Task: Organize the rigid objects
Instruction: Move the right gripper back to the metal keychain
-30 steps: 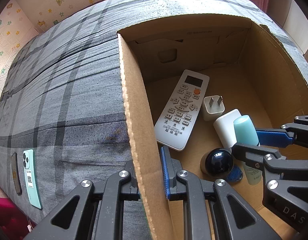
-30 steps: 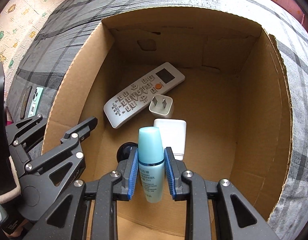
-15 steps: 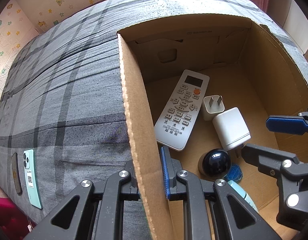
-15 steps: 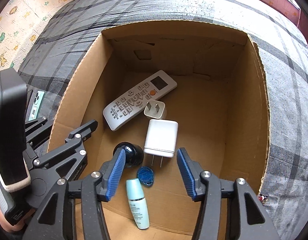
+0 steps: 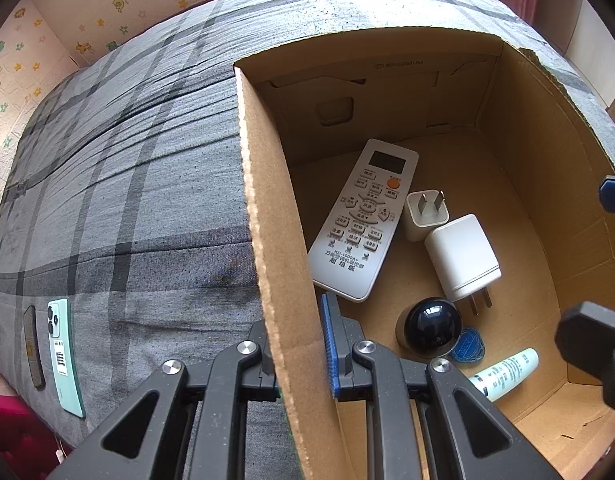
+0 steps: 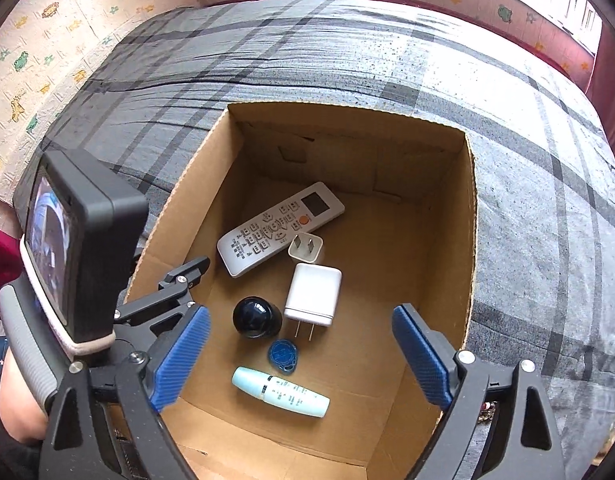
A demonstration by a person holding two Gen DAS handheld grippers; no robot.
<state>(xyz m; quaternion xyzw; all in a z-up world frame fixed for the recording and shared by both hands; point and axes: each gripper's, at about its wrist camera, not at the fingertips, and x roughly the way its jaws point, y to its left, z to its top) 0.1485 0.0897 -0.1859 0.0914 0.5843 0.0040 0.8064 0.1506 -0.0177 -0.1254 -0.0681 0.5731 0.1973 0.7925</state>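
Observation:
An open cardboard box (image 6: pixel 472 220) stands on a grey plaid cover. My left gripper (image 5: pixel 297 340) is shut on the box's left wall (image 5: pixel 263 220). My right gripper (image 6: pixel 301 344) hangs above the box, its jaws opening wide with nothing between them. Below it a pale blue bottle (image 6: pixel 281 392) lies on its side on the box floor. Beside the bottle are a blue tag (image 6: pixel 283 354), a dark round object (image 6: pixel 255 316), a white charger (image 6: pixel 313 294), a small white plug (image 6: pixel 306 248) and a white remote (image 6: pixel 279 228).
A mint green phone (image 5: pixel 65 356) and a dark narrow object (image 5: pixel 32 346) lie on the cover left of the box. The right half of the box floor (image 6: pixel 407 280) is bare. A papered wall (image 6: pixel 47 40) rises behind the cover.
The right gripper let go of the pale blue bottle, opened wide and rose. The bottle dropped and now lies on the box floor. The left gripper kept still.

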